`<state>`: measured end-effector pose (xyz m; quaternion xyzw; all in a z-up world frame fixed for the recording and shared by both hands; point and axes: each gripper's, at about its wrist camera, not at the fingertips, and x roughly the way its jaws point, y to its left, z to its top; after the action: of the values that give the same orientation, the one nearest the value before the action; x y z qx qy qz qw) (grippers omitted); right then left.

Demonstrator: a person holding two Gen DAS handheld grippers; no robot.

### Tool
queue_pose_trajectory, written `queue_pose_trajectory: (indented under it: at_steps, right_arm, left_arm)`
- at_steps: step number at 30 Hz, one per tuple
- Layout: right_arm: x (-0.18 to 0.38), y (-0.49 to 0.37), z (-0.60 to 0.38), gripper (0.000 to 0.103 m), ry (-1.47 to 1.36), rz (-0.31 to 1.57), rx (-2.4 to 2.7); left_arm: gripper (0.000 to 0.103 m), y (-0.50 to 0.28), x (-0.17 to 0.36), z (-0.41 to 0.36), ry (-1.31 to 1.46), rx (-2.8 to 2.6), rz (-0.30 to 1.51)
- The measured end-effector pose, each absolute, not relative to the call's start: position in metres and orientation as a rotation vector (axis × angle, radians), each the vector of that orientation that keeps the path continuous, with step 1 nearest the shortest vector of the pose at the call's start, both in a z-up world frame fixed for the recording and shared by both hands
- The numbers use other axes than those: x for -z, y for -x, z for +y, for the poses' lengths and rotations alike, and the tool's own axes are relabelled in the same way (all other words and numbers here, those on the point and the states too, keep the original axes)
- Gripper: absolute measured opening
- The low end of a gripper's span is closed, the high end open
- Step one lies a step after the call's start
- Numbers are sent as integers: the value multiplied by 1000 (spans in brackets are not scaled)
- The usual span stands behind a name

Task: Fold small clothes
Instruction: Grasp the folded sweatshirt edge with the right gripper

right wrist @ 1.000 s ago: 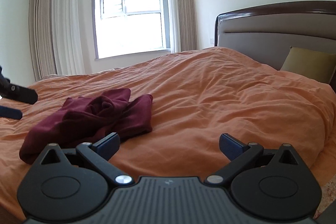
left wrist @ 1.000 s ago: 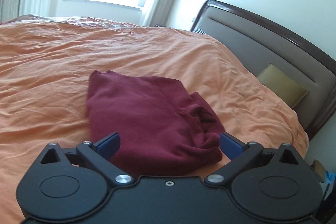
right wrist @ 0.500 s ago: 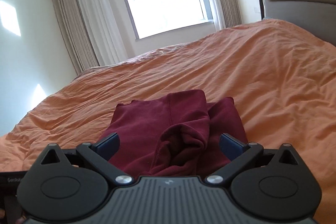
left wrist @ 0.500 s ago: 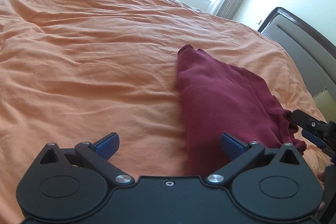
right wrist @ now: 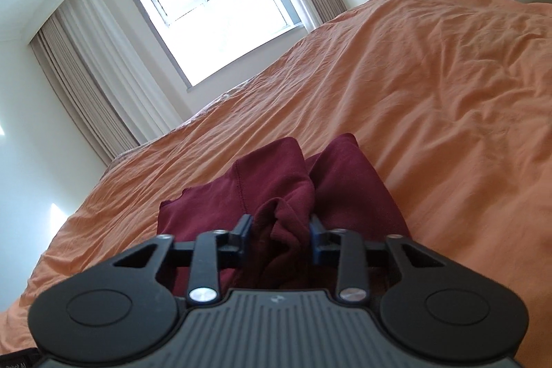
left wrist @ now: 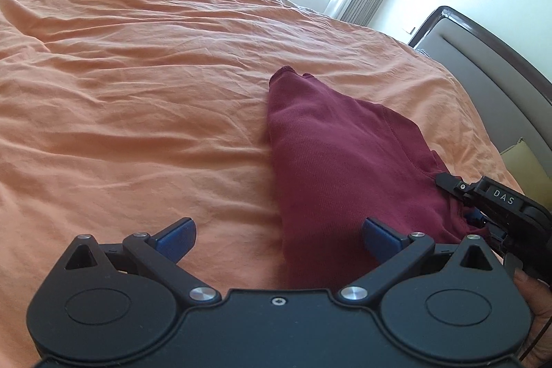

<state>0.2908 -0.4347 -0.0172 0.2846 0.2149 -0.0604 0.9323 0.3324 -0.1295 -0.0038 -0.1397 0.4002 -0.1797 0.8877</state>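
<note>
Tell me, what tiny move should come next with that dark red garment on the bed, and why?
Probably bring the open left claw down onto the garment's near edge and close it. The right claw has narrowed around a bunched fold of the cloth, while the left one hangs above the orange bedcover gripping nothing. Folding likely needs both sides held.

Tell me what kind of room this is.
Very likely a bedroom. A wide bed with a rumpled orange duvet fills the view, a padded headboard stands at its end, and a curtained window lights the room. A maroon garment lies on the bed.
</note>
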Motion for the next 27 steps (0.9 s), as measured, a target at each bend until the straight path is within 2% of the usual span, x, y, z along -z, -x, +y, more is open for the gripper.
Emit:
queue_pose_trajectory:
  at_steps: [2,5,12,17,20,24,25,27]
  right_arm:
    - [13,-284,-441,19,-595,399,117]
    - [-2,-272,-451,19,-558,334,150]
    - [20,-285,-460,24,-482,481,161]
    - [29,-280,-456,26,-463,465,167]
    - [25,-277,-449,21,-406,439,177]
    - [16,-279,-441,21,-329,432,181]
    - [17,-280,-442,22,-324,445,182]
    - [21,-280,-444,31,-329,468,193]
  left_arm:
    - [102,-332,4,-132,298,377,837]
    - [102,-330,0,-134,287,392,827]
    - [102,-336,5,-145,295,410,844]
    - [102,-339,11,-145,302,415,873]
    - [102,-340,11,-144,298,415,875]
    - [102,-341,9,-146,276,413,869]
    - [102,-342,9,-146,273,413,868]
    - [102,-345,7,-146,270,417,867]
